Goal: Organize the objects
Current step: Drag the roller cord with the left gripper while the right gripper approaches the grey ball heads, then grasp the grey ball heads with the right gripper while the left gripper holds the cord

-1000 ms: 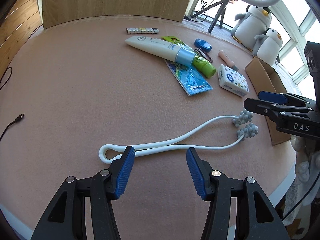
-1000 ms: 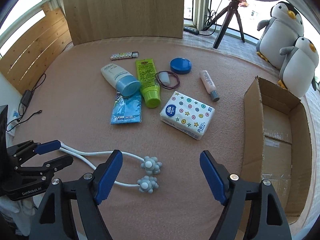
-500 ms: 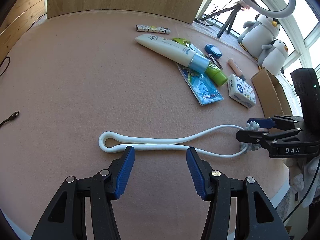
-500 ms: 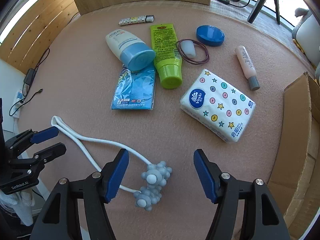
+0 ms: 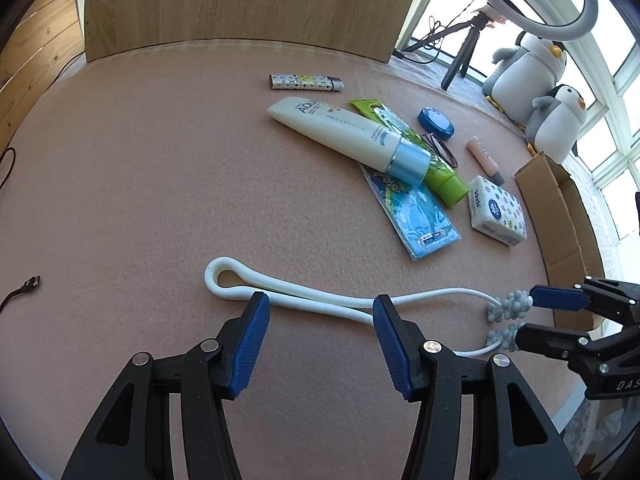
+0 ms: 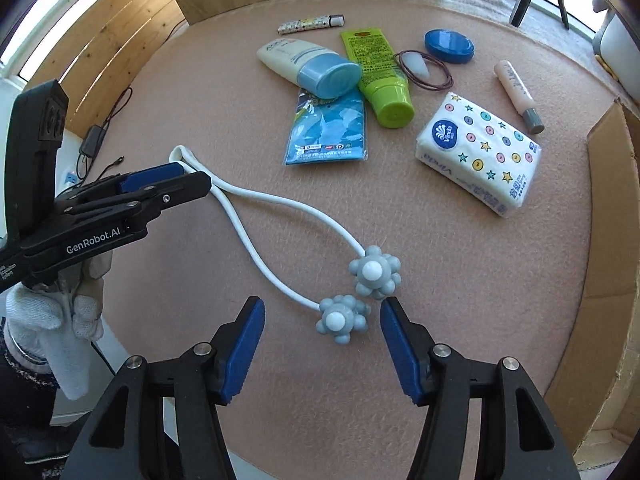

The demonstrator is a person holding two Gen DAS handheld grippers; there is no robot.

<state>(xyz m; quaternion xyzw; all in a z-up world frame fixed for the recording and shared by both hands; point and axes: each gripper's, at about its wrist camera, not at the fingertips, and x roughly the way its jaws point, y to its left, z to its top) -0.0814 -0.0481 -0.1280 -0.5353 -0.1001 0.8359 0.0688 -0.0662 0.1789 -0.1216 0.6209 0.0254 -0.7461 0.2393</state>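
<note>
Pink felt covers the round table we work over, with a wooden panel behind it and windows to the right. Our left gripper hangs with its jaws wide apart, straddling the white stems of the massager without pressing them. Our right gripper is spread open too, the lower grey knobbed ball lying between its blue pads and the upper ball just off the right pad.

From the left wrist we see the massager's looped end and its whole length running right to the balls, where the right gripper's tips sit at them. Two plush penguins and a ring light show only in this view. The right wrist view gives us the balls from close up, the open cardboard box at the table's right edge, and our gloved left hand.

Farther back lie a cream tube, a green tube, a blue packet, a tissue pack, a blue round tin and a lighter.
</note>
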